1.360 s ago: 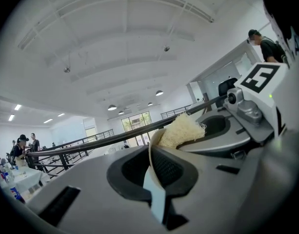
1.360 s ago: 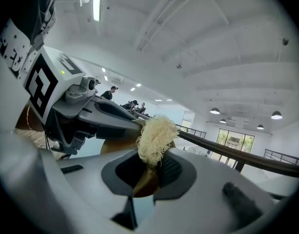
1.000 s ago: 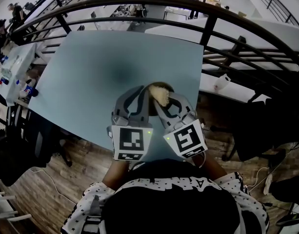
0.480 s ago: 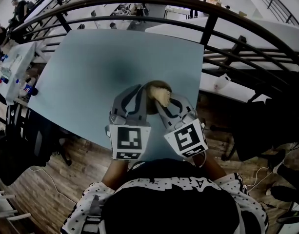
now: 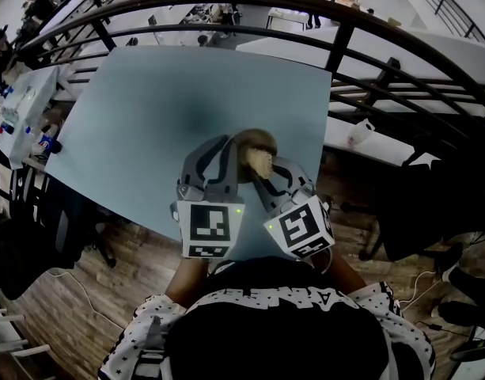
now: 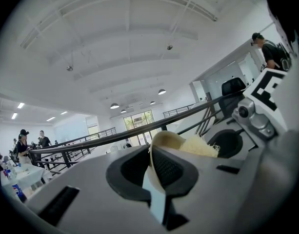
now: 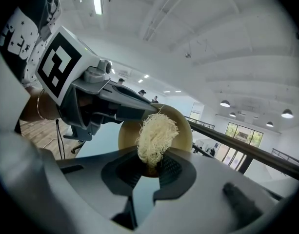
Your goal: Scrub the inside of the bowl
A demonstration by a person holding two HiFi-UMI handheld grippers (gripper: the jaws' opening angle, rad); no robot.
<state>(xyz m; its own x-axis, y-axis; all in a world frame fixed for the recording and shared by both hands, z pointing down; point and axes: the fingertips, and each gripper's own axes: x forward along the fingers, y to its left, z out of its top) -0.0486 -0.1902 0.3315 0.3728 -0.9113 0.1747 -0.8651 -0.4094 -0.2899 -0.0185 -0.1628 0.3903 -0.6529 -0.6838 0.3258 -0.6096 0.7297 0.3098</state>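
Tan bowl (image 5: 259, 142) tipped on its side over the near part of the table (image 5: 139, 109), mouth turned toward the right gripper (image 5: 265, 172); could not tell whether it touched the tabletop. Left gripper (image 5: 236, 153) had its jaws nearly together, pinching the bowl's rim edge-on between the pads. Right gripper was clamped on a pale stringy scrubber (image 7: 156, 130), the tuft sticking out past the jaws and lying against the bowl's inner face. Both grippers sat close side by side, just before the person's chest. Dark railing (image 5: 337, 24) curved behind the table's far edge.
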